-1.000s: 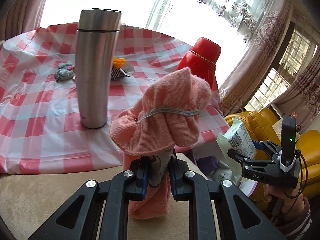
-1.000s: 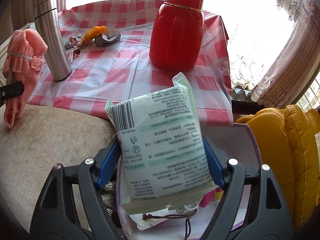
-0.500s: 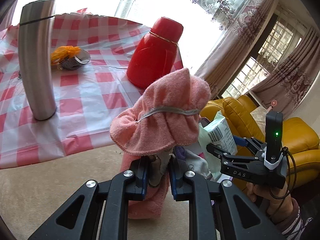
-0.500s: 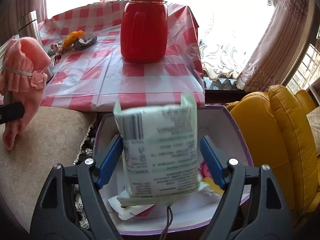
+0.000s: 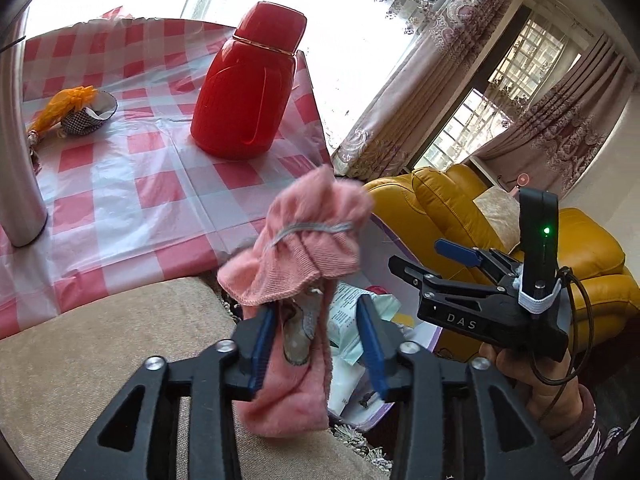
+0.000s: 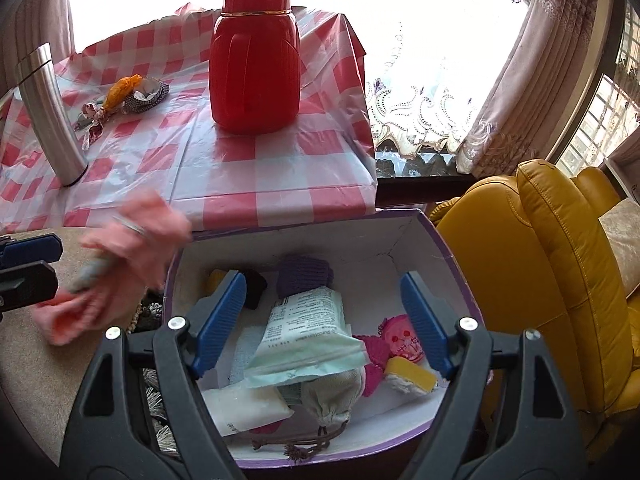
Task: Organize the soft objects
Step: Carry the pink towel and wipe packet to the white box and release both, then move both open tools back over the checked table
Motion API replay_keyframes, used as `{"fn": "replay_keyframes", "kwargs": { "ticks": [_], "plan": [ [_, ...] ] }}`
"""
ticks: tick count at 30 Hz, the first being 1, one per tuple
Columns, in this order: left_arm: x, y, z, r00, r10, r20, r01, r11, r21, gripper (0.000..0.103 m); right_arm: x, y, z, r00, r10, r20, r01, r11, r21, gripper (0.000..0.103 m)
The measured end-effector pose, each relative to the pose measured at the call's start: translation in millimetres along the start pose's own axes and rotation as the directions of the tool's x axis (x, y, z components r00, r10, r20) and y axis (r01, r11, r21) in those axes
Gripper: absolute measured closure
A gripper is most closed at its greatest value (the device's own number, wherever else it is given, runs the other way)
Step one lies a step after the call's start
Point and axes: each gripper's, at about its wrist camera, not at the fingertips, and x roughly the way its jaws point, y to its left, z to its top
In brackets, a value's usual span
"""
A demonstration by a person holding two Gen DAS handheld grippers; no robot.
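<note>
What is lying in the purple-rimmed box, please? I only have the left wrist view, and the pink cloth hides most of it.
Observer: A pale green wipes pack lies on top of the pile inside the box.
Operator: Thank you. Is the right gripper holding anything?
Observer: No. The right gripper is open and empty, above the box.
Operator: And is the pink cloth over the box?
Observer: Not quite. In the right wrist view the pink cloth is blurred and sits mostly left of the box's rim, over the beige cushion.
</note>
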Motion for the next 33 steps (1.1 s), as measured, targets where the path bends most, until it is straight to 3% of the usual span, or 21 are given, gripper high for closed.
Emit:
{"fn": "replay_keyframes", "kwargs": {
  "ticks": [1, 16, 21, 24, 26, 29, 33],
  "plan": [
    [-1, 1, 0, 1.0, 0.0, 0.003, 0.0, 1.0, -0.002, 0.05, 1, 1, 0, 1.0, 0.001, -0.001, -0.001, 1.0, -0.001, 0.019],
    [-5, 11, -5, 1.0, 0.005, 0.011, -0.005, 0.998, -0.055, 0.049, 5, 16, -3, 0.999, 0.045, -0.02, -0.045, 0.999, -0.021, 0.015],
    [-11, 20, -8, 0.999, 0.034, 0.012, -0.033, 0.996, -0.08, 0.049, 5, 32, -4, 0.993, 0.113, -0.044, -0.114, 0.993, -0.038, 0.015],
    [-20, 30, -11, 0.996, 0.093, 0.016, -0.091, 0.992, -0.093, 0.049, 4, 49, -5, 0.992, 0.114, -0.055, -0.118, 0.99, -0.08, 0.015],
    [-26, 39, -13, 0.986, 0.168, 0.011, -0.166, 0.981, -0.099, 0.049, 3, 60, -5, 0.991, 0.122, -0.057, -0.127, 0.986, -0.105, 0.015],
    [-38, 60, -15, 0.956, 0.293, 0.0, -0.29, 0.947, -0.138, 0.049, 1, 75, -2, 0.989, 0.138, -0.053, -0.144, 0.982, -0.124, 0.015],
    [-58, 94, -16, 0.92, 0.392, 0.003, -0.382, 0.898, -0.219, 0.044, 0, 97, 2, 0.987, 0.154, -0.047, -0.159, 0.974, -0.162, 0.015]
  ]
}}
